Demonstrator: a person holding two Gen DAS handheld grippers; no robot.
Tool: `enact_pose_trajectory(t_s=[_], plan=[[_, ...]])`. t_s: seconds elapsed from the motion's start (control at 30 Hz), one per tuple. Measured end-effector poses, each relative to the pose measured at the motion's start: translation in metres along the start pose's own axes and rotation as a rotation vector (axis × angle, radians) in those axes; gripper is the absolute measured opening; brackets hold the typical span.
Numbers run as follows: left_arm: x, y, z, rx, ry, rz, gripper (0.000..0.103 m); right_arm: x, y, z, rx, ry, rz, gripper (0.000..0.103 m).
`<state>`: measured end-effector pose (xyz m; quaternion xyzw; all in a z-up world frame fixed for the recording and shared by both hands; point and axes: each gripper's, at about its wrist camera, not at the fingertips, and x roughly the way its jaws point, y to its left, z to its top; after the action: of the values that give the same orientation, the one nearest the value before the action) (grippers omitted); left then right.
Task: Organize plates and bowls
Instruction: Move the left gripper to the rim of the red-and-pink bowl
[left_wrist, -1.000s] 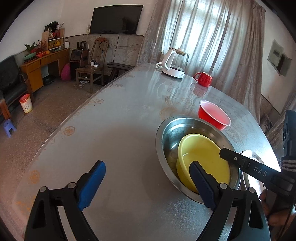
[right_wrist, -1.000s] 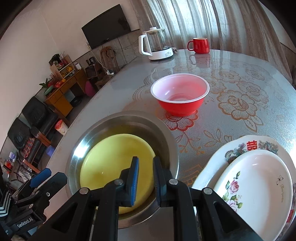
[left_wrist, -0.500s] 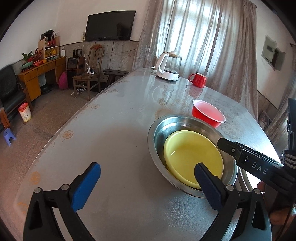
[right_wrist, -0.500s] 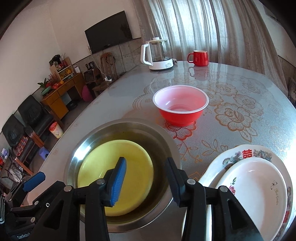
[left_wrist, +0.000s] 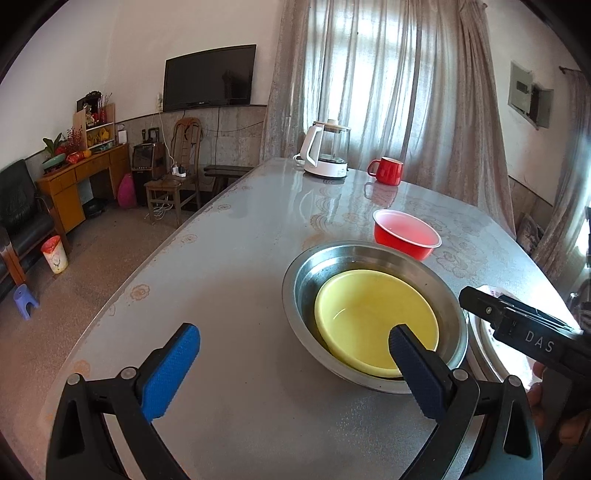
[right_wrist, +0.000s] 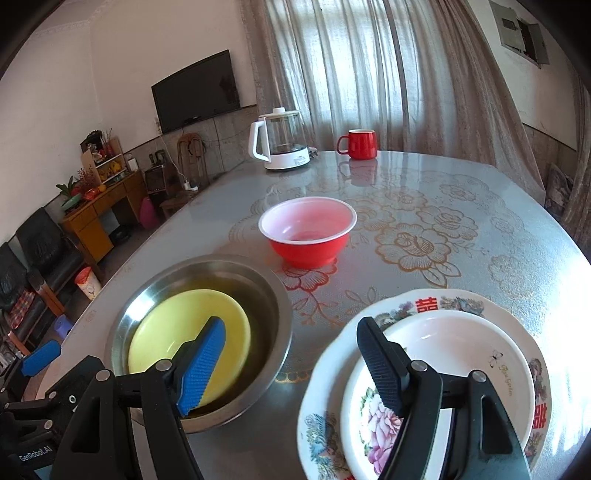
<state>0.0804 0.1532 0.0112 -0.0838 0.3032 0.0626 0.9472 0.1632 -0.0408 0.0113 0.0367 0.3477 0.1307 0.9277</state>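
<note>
- The steel basin (right_wrist: 199, 332) sits on the bench (right_wrist: 424, 206), and serves here as the landmark.
- A yellow plate (right_wrist: 159, 339) lies flat inside the steel basin, on its bottom, nearer the side that faces the cameras.
- A red bowl (right_wrist: 308, 230) stands upright on the bench just beyond the steel basin, apart from its rim.
- To the right of the steel basin, a white flowered dish (right_wrist: 461, 354) rests on a larger patterned plate (right_wrist: 443, 302); that plate's edge lies close beside the basin's rim.
- Far beyond the steel basin, near the curtained window, stand a glass kettle (right_wrist: 280, 138) on a white base and a red mug (right_wrist: 358, 144), well apart from the basin.
- The left claw (left_wrist: 295, 354) is spread wide with nothing between its pads. In the left wrist view one blue pad hangs over bare bench to the left of the steel basin and the other in front of the basin's near rim.
- The right claw (right_wrist: 291, 354) has its jaws opening, and nothing is gripped between them. In the right wrist view its left pad shows in front of the yellow plate in the steel basin and its right pad in front of the white flowered dish.
- The right claw's black body also shows in the left wrist view, to the right of the steel basin.
</note>
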Motion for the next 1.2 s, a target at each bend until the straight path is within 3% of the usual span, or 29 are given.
enact_pose_trajectory(t_s=[0.2,0.43,0.63,0.9,1.07,1.2], plan=[[-0.004,-0.004,0.005,-0.003,-0.006,-0.059,0.103,-0.011,-0.012,-0.005,0.021,-0.005,0.012,0.083],[-0.005,-0.011,0.016,-0.005,-0.013,-0.059,0.103,-0.028,-0.025,-0.004,0.025,-0.031,0.041,0.083],[0.003,-0.021,0.031,0.022,0.055,-0.127,0.103,-0.031,-0.042,-0.004,0.057,-0.014,0.056,0.083],[0.009,-0.038,0.048,0.074,0.049,-0.197,0.103,-0.03,-0.062,0.006,0.103,0.018,0.126,0.083],[0.018,-0.041,0.06,0.051,0.07,-0.261,0.103,-0.025,-0.072,0.024,0.112,0.037,0.135,0.083],[0.025,-0.052,0.072,0.117,0.073,-0.204,0.103,-0.014,-0.084,0.04,0.167,0.07,0.199,0.083]])
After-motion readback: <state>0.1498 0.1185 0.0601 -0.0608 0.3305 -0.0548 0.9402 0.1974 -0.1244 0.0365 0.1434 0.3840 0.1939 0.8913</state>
